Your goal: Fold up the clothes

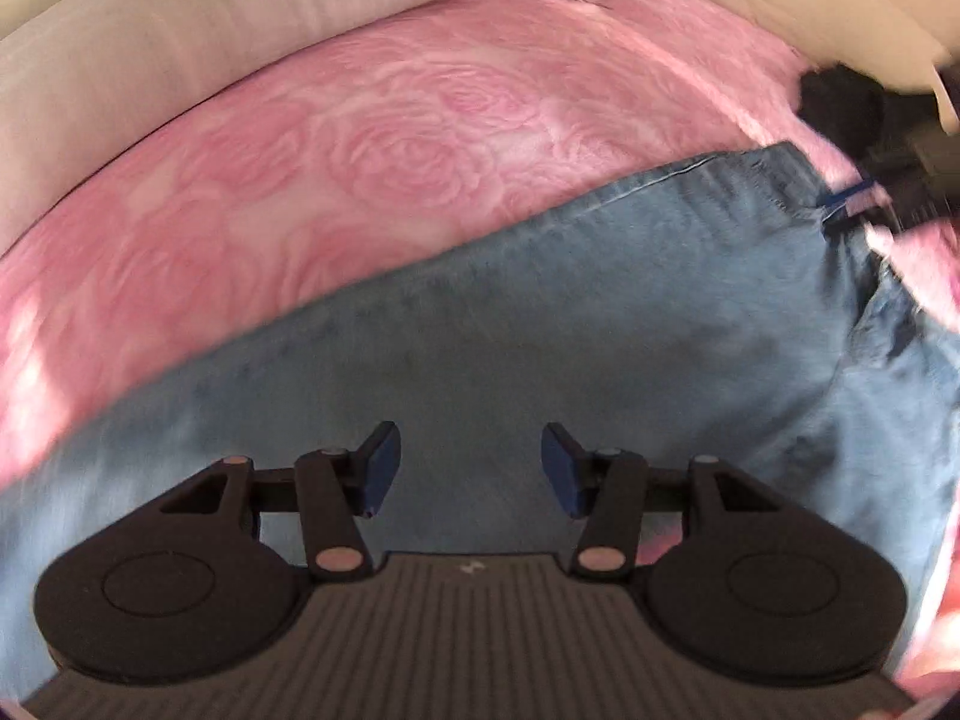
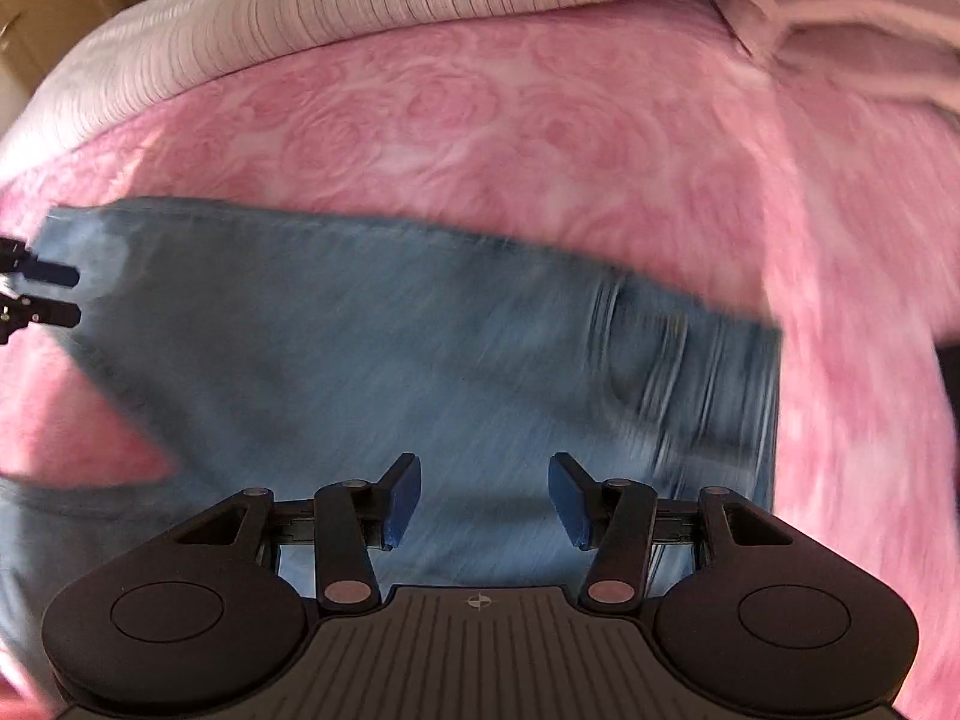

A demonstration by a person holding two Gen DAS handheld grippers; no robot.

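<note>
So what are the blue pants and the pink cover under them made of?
The pants look like denim: faded, matte light blue, with a stitched hem and seams. The cover looks like soft woven or plush cloth with a raised rose pattern and a slight sheen; the blur leaves the exact fabric open.

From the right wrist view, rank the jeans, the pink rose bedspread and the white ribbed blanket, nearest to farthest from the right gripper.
1. Jeans: directly under and ahead of the open right gripper.
2. Pink rose bedspread: beyond the jeans' far edge, also wrapping round the right side.
3. White ribbed blanket: farthest, heaped along the top of the view.
</note>
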